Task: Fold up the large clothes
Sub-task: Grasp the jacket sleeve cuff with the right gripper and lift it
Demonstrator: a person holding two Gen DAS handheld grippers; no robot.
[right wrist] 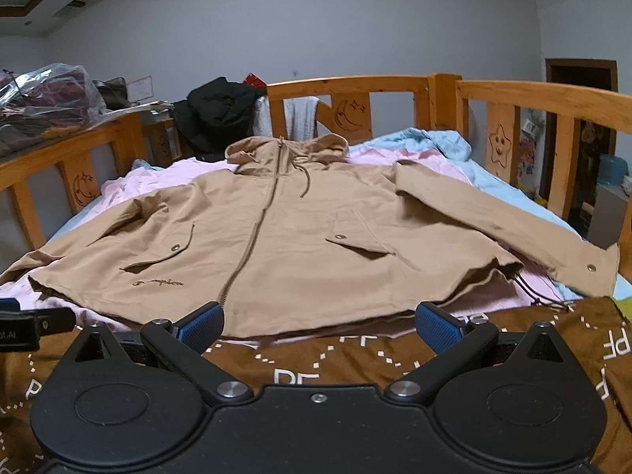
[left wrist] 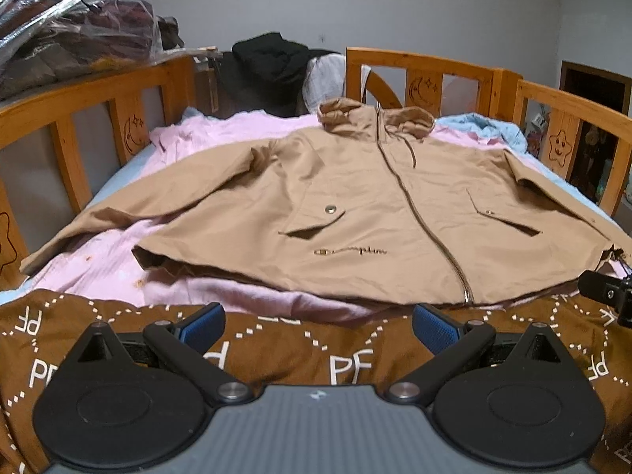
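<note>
A tan hooded zip jacket lies spread flat, front up, on a bed, hood toward the far rail and both sleeves stretched out to the sides. My left gripper hovers open just short of the jacket's hem, over a brown patterned blanket. My right gripper is open too, its blue pads level with the hem near the zipper's bottom end. Neither holds anything. The right gripper's tip shows at the left wrist view's right edge, and the left one's at the right wrist view's left edge.
Pink cloth and light blue cloth lie under the jacket. A wooden rail with moon and star carvings rings the bed. Black clothes hang over the far rail. A plastic bag of clothes sits at the far left.
</note>
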